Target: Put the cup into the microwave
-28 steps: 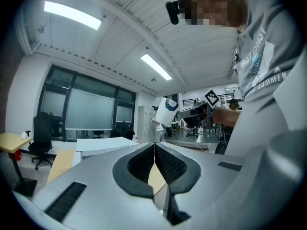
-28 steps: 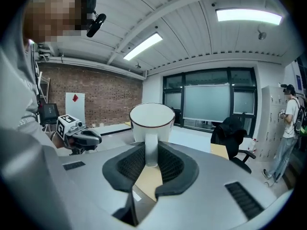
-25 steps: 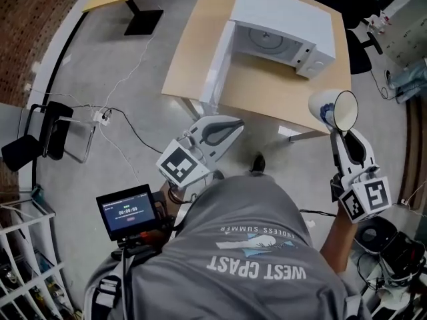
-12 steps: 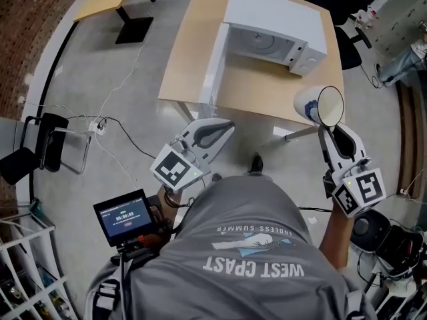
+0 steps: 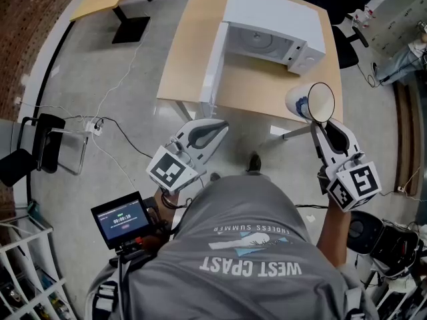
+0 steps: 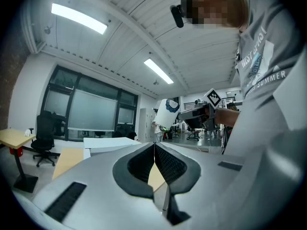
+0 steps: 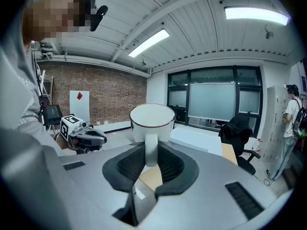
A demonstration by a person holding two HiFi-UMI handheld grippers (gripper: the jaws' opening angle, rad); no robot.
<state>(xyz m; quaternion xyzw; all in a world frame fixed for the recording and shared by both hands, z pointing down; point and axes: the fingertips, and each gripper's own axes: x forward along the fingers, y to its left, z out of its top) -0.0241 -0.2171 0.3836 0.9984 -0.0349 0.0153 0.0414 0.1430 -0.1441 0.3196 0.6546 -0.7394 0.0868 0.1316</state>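
Right gripper: fingers clamped on the handle of the white cup, rim facing the camera. Cup is in the air at the near corner of the surface, 5 o'clock from the microwave, well apart. Microwave door is open. Left gripper: fingers pressed together, empty, 7 o'clock from the microwave.

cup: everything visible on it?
The cup is white and ceramic-looking, with a dark rim line, a blue mark on its side and one handle. It is roughly upright, mouth up, clamped in the air by that handle in the right hand-held gripper, near the table edge, short of the open microwave.
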